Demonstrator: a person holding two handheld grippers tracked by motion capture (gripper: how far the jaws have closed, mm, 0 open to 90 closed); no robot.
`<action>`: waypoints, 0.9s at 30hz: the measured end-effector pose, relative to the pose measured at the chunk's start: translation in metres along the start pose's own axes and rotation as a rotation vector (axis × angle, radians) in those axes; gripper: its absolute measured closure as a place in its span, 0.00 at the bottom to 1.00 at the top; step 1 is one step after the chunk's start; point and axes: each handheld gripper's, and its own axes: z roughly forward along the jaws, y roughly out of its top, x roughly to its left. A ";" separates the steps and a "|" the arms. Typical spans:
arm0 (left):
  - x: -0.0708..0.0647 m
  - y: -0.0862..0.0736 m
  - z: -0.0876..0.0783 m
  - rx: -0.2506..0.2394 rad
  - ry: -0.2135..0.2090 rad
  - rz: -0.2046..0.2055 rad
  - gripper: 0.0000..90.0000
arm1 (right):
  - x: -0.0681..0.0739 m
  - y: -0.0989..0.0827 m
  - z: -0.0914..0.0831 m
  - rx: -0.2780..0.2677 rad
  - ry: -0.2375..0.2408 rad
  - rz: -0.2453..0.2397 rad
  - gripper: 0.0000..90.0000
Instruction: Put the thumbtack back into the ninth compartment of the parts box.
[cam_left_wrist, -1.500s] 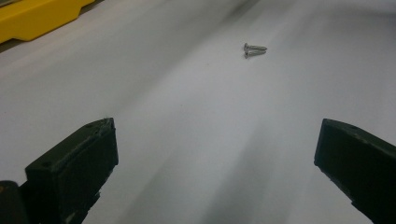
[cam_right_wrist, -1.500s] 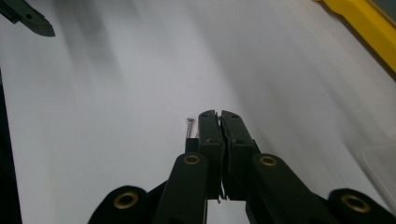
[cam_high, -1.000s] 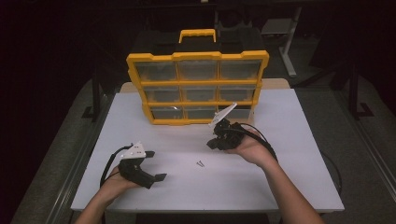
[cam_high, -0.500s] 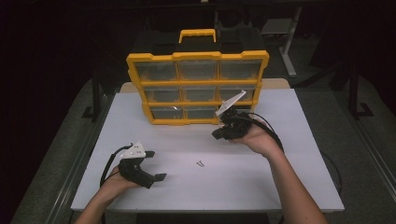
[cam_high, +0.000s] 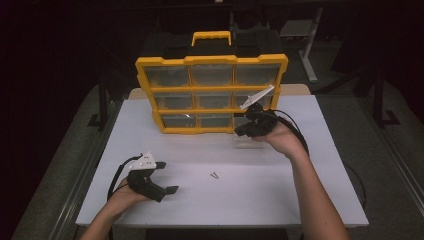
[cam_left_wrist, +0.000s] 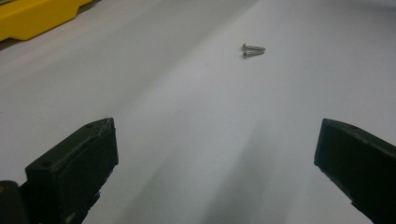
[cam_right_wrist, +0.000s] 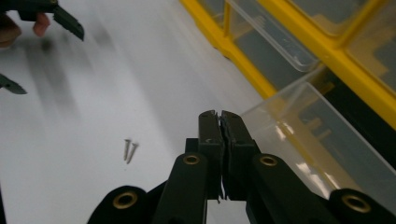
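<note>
Darkness closed in around the white bench (cam_high: 300, 200), and we worked from the biggest thing down. At the far side stood the yellow organizer (cam_high: 212, 92), upright with its black handle on top and three rows of clear drawers; its bottom-right drawer (cam_right_wrist: 322, 135) was drawn out onto the bench, standing apart from the frame, as far as we could tell. Our right gripper (cam_high: 241, 132) hung at that drawer's front edge, and in the right gripper view (cam_right_wrist: 219, 122) its jaws were clenched together with nothing visible between them, just beside the clear drawer wall. Our left gripper (cam_high: 172, 190) rested low at the near left of the bench, jaws released and wide apart, aimed toward the middle. There, well apart from both grippers, lay the two small screws (cam_high: 214, 175), side by side and touching (cam_left_wrist: 252, 50). We judged the step in hand to be readying the drawer to receive them. The next move, we thought, called for bringing a gripper down over one screw, closing finely on so thin a thing, then carrying it across to the open drawer.
</note>
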 end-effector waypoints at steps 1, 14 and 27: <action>0.000 0.000 0.000 0.000 0.000 0.000 0.00 | -0.002 -0.001 -0.001 -0.001 -0.004 0.003 0.96; -0.001 0.000 0.001 0.004 -0.002 0.002 0.00 | -0.018 -0.008 -0.003 -0.009 -0.095 0.043 0.96; -0.002 0.000 0.001 0.006 -0.004 0.003 0.00 | -0.033 -0.018 0.008 -0.003 -0.148 0.094 0.96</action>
